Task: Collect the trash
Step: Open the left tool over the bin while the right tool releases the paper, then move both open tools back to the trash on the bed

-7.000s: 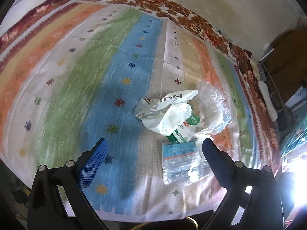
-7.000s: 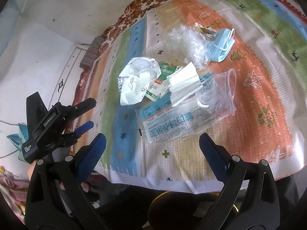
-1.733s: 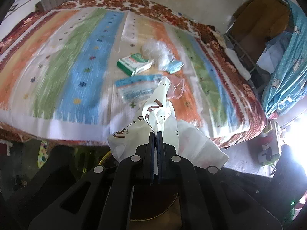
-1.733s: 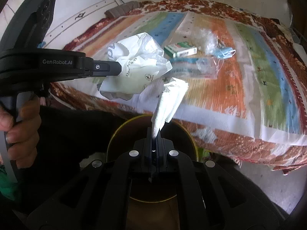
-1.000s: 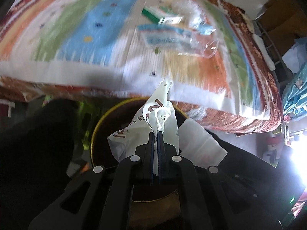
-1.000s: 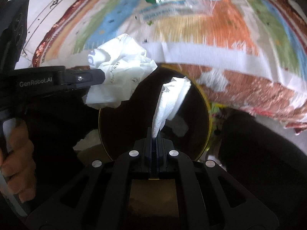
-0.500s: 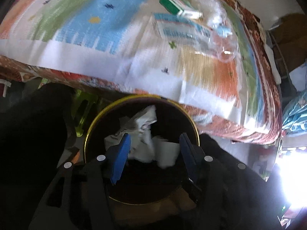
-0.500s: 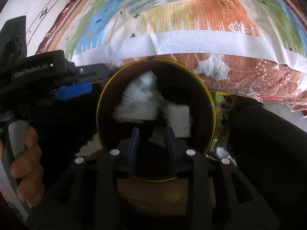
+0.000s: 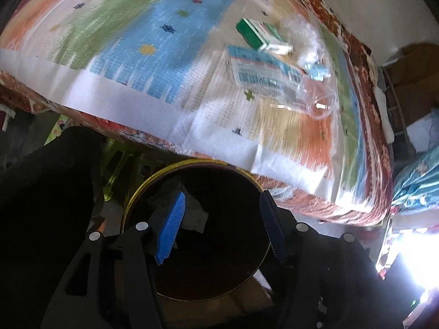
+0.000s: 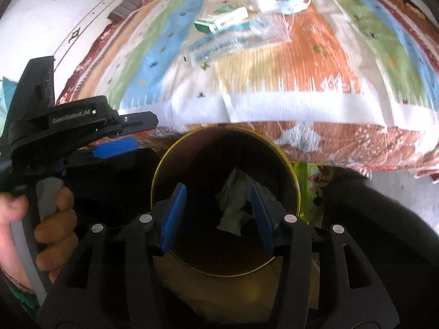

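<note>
Your left gripper [image 9: 222,224] hangs over the round yellow-rimmed bin [image 9: 192,163], its jaws having just been opening and now parted with nothing between them. Your right gripper [image 10: 218,216] is also over the bin, jaws likewise just opened and empty, with the crumpled white paper [image 10: 233,205] lying down inside. The green box [image 9: 262,37], printed plastic packet [image 9: 260,72] and blue face mask [image 10: 295,2] lie on the striped bedspread [image 9: 123,44] beyond.

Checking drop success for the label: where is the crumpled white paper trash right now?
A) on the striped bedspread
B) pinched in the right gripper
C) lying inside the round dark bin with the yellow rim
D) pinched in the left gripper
C: the crumpled white paper trash lies down inside the round dark bin with the yellow rim, and both the right gripper and the left gripper stand open and empty above it.
</note>
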Tool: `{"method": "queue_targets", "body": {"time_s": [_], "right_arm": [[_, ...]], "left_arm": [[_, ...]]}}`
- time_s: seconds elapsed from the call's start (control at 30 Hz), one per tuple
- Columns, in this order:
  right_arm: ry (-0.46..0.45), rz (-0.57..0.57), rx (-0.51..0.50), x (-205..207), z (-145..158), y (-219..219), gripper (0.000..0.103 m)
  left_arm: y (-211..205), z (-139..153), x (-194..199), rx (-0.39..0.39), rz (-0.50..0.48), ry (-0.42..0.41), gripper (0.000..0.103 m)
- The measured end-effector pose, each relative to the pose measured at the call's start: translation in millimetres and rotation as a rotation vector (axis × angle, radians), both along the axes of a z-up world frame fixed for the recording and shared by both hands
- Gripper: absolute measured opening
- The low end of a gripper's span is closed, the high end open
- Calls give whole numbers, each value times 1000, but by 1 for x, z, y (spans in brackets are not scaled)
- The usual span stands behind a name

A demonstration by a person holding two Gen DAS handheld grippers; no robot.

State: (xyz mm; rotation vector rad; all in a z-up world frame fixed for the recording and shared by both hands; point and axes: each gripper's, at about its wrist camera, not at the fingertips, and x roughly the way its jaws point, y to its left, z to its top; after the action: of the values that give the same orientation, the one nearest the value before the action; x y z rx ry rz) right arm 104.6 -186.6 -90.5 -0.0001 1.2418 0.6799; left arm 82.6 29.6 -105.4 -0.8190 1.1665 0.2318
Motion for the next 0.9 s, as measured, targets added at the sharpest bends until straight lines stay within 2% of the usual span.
{"method": "queue_targets", "body": {"time_s": [0.07,0.13,0.33,0.43,0.53,0.63,0.83,0.9], "right_arm": [[-17,6,4,1,5,1,47],[-40,10,8,4,13,0,50],[-111,18,16,20,39,-3,61],[-123,23,44,31,52,-6,66],[-170,29,41,41,67,-7,68],[-220,23,26,55,80,-10,71],[-251,-8,22,86,93,-16,79],[-259,-15,28,96,97,-17,86]], "left_arm": [[4,5,2,9,12,-14,58],[8,11,4,22,20,-24,67],[15,29,19,73,5,-55,77],[15,42,24,127,-4,-94,82],[15,52,28,172,-18,-122,84],[20,58,36,171,-35,-129,89],[22,69,60,191,-96,-142,97],[19,73,69,212,-120,-145,97]]}}
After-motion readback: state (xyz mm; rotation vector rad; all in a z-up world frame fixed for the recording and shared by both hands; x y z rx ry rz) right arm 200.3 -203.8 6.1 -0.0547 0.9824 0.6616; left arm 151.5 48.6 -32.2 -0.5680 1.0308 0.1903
